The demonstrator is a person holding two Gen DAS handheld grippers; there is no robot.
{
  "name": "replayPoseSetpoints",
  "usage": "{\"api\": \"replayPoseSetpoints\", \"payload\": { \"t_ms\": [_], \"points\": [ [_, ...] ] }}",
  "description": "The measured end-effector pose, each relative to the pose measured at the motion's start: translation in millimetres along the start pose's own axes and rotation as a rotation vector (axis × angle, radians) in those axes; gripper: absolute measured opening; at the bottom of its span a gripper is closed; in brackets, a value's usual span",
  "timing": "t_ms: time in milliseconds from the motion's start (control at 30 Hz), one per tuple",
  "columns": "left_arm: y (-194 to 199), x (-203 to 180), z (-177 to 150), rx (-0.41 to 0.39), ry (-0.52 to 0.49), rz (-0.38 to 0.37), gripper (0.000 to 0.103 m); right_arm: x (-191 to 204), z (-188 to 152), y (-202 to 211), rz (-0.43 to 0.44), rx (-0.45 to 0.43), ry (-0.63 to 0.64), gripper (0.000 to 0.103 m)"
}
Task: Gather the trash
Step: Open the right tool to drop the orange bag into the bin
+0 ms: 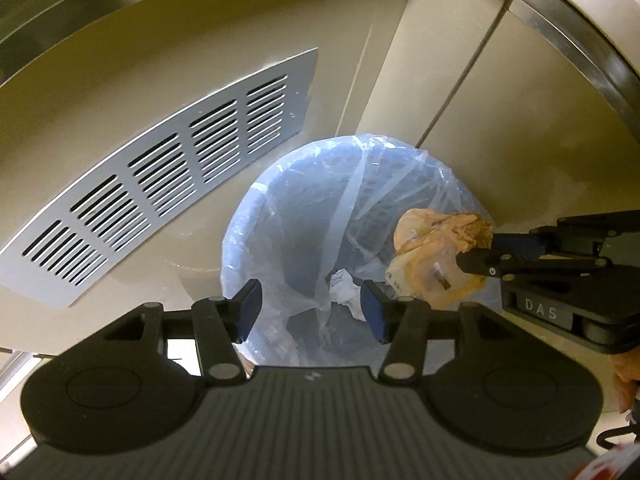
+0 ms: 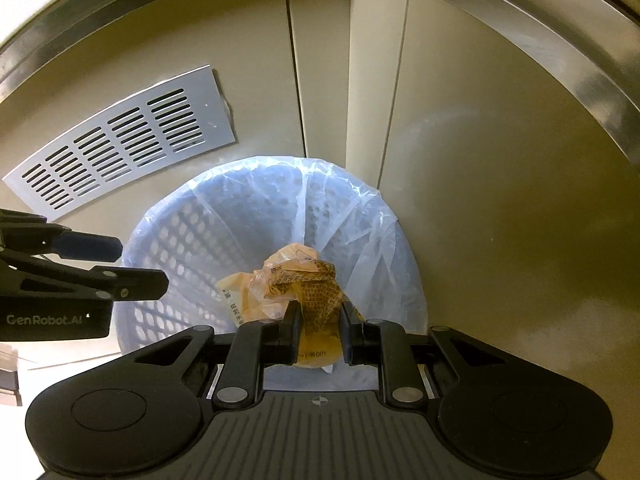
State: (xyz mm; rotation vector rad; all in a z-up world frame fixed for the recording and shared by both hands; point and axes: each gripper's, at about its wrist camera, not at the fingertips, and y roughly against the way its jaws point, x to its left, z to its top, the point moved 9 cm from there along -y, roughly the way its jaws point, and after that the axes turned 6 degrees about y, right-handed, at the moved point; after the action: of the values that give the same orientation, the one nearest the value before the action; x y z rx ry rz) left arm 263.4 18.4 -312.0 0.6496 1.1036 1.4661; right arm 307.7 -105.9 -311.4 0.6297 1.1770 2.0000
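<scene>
A round perforated waste basket (image 1: 280, 208) lined with a clear plastic bag stands on the floor against a beige wall; it also shows in the right wrist view (image 2: 192, 232). My right gripper (image 2: 320, 320) is shut on a crumpled orange plastic wrapper (image 2: 316, 280) and holds it above the basket's right side; the wrapper also shows in the left wrist view (image 1: 436, 256). My left gripper (image 1: 310, 308) is open and empty above the basket's near rim. A crumpled white scrap (image 1: 344, 288) lies inside the basket.
A grey slotted vent plate (image 1: 152, 196) sits on the wall left of the basket. Beige cabinet panels (image 1: 520, 100) with metal trim rise behind and to the right.
</scene>
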Motion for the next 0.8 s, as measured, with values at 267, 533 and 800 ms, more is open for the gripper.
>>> {"api": "replayPoseSetpoints", "payload": {
  "t_ms": [267, 533, 800],
  "points": [
    [3.6, 2.9, -2.5, -0.007, 0.014, 0.009, 0.050, 4.3, 1.4, -2.3, 0.030, -0.004, -0.002, 0.020],
    [9.3, 4.0, -3.2, -0.021, 0.023, 0.015, 0.050, 5.7, 0.8, 2.5, 0.039, -0.009, -0.011, 0.054],
    [44.3, 3.3, 5.6, -0.075, 0.025, 0.013, 0.050, 14.9, 15.8, 38.1, 0.050, -0.034, 0.012, 0.054]
  ]
}}
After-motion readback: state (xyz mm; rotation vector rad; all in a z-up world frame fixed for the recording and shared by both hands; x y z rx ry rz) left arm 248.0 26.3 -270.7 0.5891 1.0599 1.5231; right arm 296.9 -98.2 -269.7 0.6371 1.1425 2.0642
